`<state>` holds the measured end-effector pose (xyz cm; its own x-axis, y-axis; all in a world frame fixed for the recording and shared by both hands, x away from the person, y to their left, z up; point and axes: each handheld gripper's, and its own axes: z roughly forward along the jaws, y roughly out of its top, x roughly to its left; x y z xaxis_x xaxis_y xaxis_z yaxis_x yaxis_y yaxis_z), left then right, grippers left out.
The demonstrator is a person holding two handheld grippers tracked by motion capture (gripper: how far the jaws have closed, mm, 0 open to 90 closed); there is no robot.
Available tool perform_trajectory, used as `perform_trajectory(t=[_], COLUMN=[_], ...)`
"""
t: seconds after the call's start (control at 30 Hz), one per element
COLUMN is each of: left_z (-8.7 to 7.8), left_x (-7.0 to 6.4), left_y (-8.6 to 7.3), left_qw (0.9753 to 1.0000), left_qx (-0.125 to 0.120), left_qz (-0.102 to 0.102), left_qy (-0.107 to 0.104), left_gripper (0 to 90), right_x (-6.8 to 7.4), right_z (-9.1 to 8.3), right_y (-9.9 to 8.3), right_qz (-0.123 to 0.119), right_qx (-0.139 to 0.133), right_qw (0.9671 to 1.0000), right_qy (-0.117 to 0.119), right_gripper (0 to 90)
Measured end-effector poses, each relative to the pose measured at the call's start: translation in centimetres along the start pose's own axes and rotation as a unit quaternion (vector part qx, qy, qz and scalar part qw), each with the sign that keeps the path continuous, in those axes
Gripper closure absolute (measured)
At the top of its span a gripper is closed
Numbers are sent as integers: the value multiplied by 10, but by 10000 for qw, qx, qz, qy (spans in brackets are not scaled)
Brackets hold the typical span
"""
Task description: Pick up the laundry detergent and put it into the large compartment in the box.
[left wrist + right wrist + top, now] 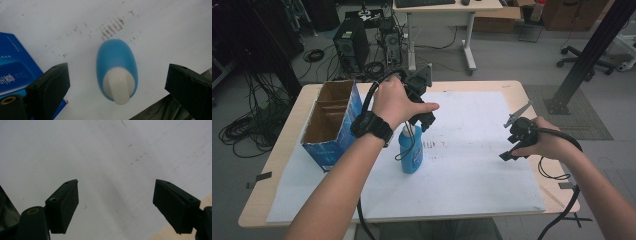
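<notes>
Your left tongs [117, 82] hang straight above the blue bottle [116, 67], jaws spread wide with the bottle's white cap [119, 86] between them and clear of both. The bottle stands upright on the white sheet [472, 150] covering the table [512, 87], just beside the blue carton [329, 125] on your left. No label shows on the bottle from above or from the high view.

The carton's side carries white print; in the left gripper view it is too small and blurred to read. Its top is open, and brown cardboard dividers split it into compartments; you can't tell from here whether anything sits in them.

Your right tongs [116, 205] hover over bare sheet, well apart from the bottle, jaws spread and holding nothing. Faint brown smudges mark the sheet [112, 27] just beyond the bottle.
</notes>
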<state>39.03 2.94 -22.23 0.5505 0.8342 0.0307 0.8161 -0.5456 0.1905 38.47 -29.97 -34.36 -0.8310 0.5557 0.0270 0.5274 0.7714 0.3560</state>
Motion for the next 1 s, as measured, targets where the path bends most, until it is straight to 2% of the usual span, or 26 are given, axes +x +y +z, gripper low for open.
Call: perform_trajectory(t=[0.77, 1.0], left_z=[6, 10], left_x=[0, -1], left_y=[-6, -7], left_qw=[9999, 9998], left_qx=[-52, -36], left_qz=[-94, -150], left_qy=[38, 157], left_gripper=[64, 68], right_x=[2, 3], right_z=[2, 2], right_y=[0, 0], right_qz=[-5, -17], right_qx=[23, 13], right_qw=[10000, 10000], right_qy=[0, -11], right_gripper=[209, 209])
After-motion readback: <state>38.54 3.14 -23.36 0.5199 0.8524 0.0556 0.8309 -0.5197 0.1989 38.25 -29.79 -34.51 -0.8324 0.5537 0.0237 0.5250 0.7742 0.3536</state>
